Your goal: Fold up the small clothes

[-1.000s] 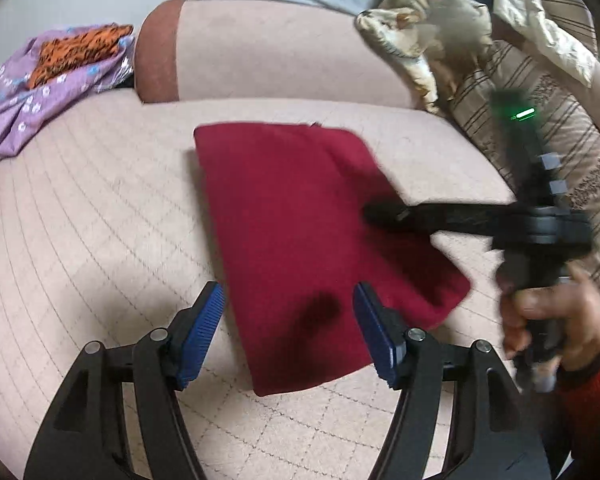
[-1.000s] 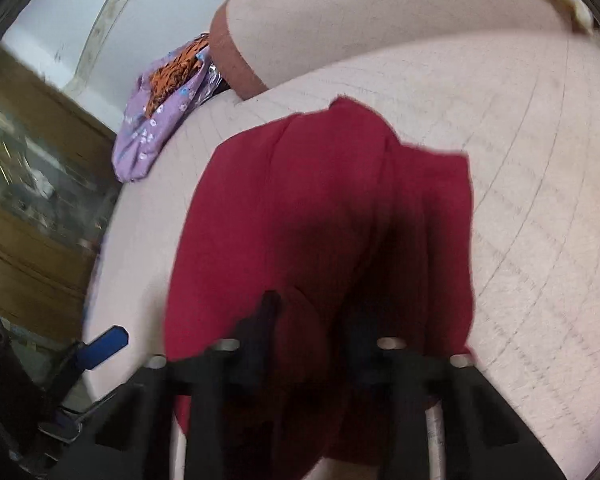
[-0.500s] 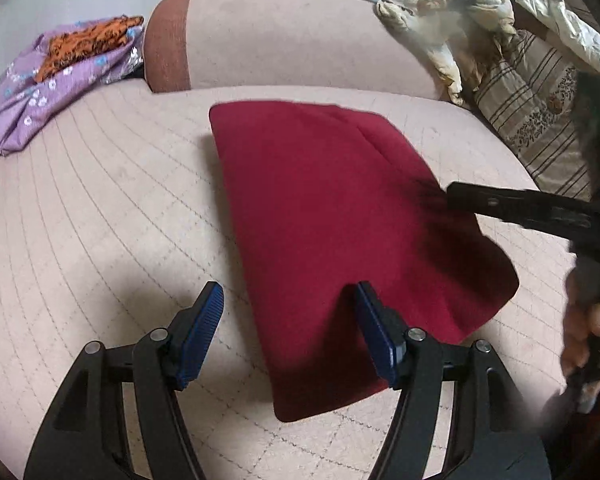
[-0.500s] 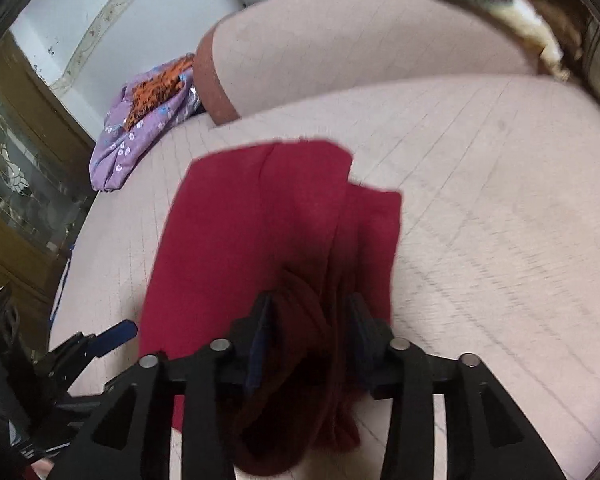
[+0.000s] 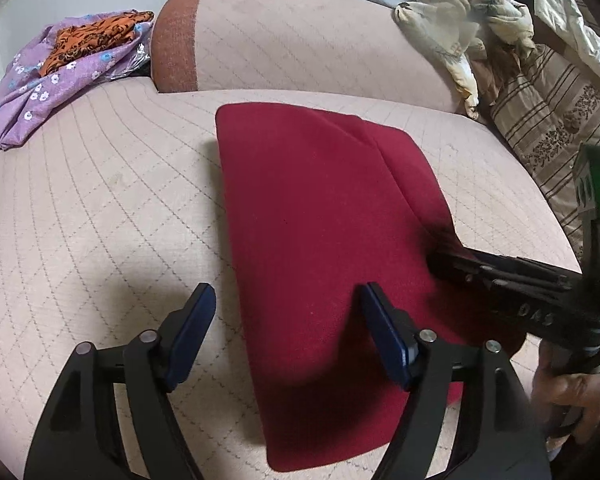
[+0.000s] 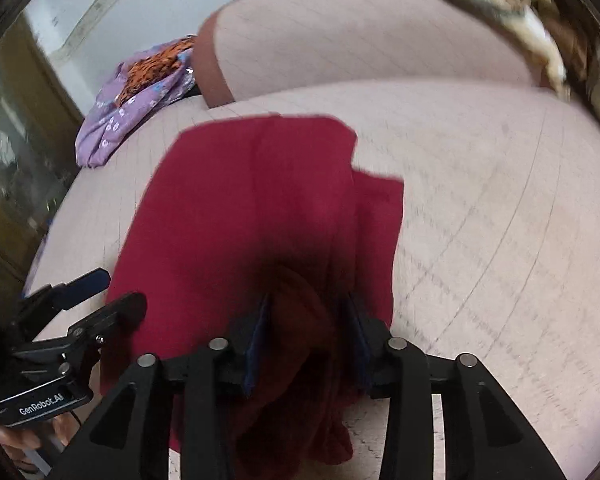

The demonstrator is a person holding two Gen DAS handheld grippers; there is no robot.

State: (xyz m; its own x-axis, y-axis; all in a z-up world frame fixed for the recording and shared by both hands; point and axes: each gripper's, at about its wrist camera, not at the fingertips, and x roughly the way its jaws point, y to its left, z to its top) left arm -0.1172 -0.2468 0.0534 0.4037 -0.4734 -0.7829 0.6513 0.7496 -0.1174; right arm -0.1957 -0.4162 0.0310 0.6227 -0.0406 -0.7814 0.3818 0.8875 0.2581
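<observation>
A dark red garment [image 5: 320, 220] lies folded flat on the beige quilted couch seat [image 5: 100, 208]; it also shows in the right wrist view [image 6: 240, 208]. My left gripper [image 5: 288, 328] is open and empty, hovering over the garment's near left edge. My right gripper [image 6: 306, 332] is shut on a bunched fold of the red garment at its right edge; it appears in the left wrist view [image 5: 440, 256] coming in from the right. The left gripper shows in the right wrist view [image 6: 112, 292] at the lower left.
A purple flowered cloth with an orange patterned piece [image 5: 60, 68] lies at the back left. The couch backrest [image 5: 300, 40] stands behind. A cream crumpled cloth [image 5: 460, 20] and a striped cushion [image 5: 552, 128] sit at the back right.
The right gripper has pulled back toward the garment's right edge, holding a fold. The left gripper has moved closer over the garment. The cloth now lies flatter and more spread.
</observation>
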